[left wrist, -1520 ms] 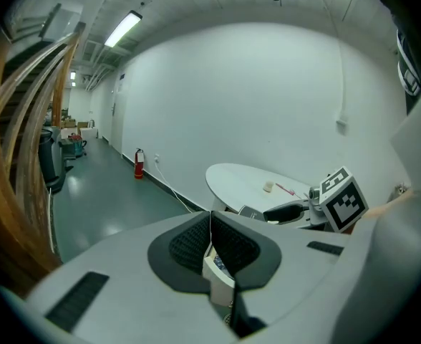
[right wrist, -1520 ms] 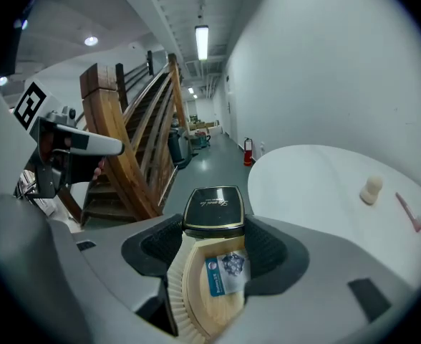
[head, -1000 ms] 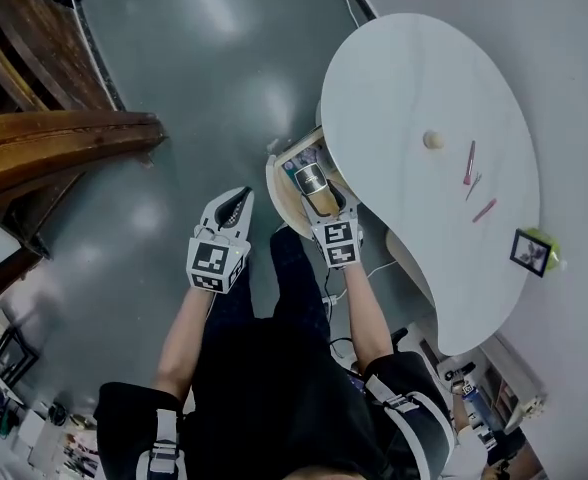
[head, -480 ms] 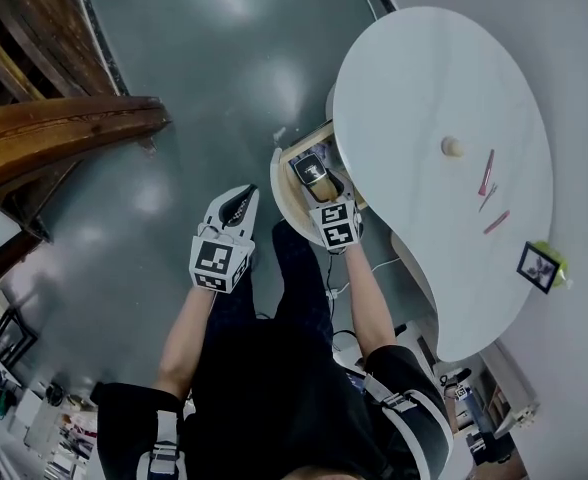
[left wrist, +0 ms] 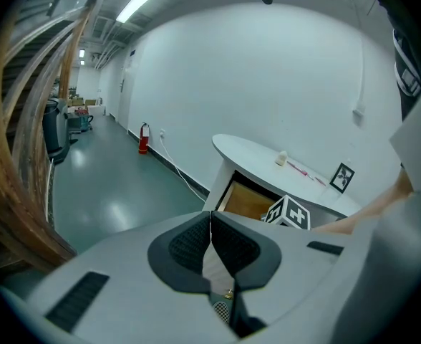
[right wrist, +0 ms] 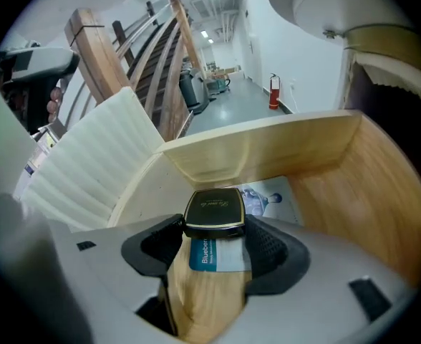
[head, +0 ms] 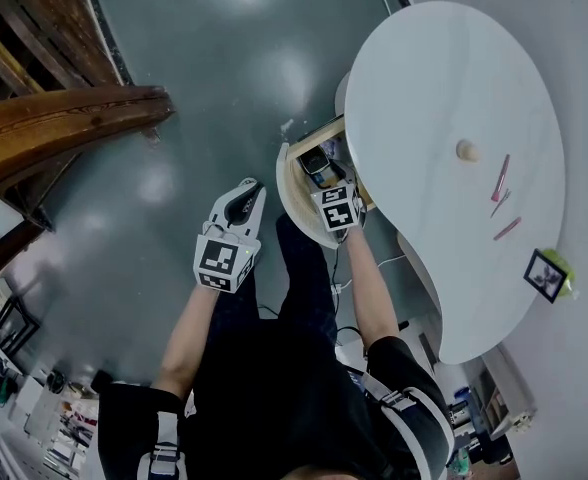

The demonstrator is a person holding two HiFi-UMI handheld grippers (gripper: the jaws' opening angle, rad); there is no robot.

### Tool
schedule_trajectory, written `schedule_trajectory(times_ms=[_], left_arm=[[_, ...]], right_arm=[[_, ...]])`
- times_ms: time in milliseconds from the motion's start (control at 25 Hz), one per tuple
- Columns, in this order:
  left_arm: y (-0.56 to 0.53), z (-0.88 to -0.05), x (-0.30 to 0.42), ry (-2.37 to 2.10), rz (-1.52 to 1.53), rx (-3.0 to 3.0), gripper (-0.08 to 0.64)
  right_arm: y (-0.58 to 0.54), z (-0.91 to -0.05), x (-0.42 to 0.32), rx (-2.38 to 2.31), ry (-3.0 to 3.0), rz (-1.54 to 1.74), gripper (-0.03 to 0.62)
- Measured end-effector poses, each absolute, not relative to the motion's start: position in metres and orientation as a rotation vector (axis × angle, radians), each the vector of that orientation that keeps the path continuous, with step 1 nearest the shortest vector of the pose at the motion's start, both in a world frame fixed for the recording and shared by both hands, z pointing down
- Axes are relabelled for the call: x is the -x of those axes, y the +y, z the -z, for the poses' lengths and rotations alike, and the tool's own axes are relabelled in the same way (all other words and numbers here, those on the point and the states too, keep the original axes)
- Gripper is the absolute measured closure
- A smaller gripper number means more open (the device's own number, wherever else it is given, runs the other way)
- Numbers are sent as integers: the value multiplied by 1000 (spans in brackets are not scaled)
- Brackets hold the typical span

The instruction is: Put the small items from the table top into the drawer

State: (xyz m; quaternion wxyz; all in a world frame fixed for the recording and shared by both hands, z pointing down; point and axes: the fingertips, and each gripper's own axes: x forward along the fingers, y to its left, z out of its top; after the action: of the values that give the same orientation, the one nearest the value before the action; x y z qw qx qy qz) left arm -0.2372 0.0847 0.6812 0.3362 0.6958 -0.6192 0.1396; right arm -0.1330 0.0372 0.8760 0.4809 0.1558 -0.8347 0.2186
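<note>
Right gripper [right wrist: 214,226]: closed on a small black case [right wrist: 214,208], which is held by both pads [right wrist: 269,246] at its near end. The gripper is lowered inside the open drawer [right wrist: 325,178].
Left gripper [left wrist: 210,224]: jaws pressed together, nothing between them. It is held over the floor, off to the left of the right gripper.
Case, look: flat rectangle with rounded corners, glossy black lid with gold script, thin gold line round the rim.
Case, place: between the right gripper's jaws, projecting just ahead of the tips. A blue-and-white card [right wrist: 209,255] is seen beneath it, and a printed leaflet [right wrist: 269,196] lies ahead on the drawer bottom.
Handling (judged): rigid and light. The glossy shell is probably slippery, so it is best held across the narrow sides, moderately squeezed, lest the lid spring.
Left on desk [head: 444,78]: a small cream knob [head: 466,150], pink sticks [head: 501,178] and a picture frame [head: 547,275], all well to the right of the right gripper.
</note>
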Motion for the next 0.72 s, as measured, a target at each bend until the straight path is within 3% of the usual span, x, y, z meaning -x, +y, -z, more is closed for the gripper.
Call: schedule_trajectory(times_ms=[720], left_arm=[[94, -675, 244, -1628, -368, -1807, 539]], right_arm=[[31, -871, 134, -436, -2035, -515, 318]])
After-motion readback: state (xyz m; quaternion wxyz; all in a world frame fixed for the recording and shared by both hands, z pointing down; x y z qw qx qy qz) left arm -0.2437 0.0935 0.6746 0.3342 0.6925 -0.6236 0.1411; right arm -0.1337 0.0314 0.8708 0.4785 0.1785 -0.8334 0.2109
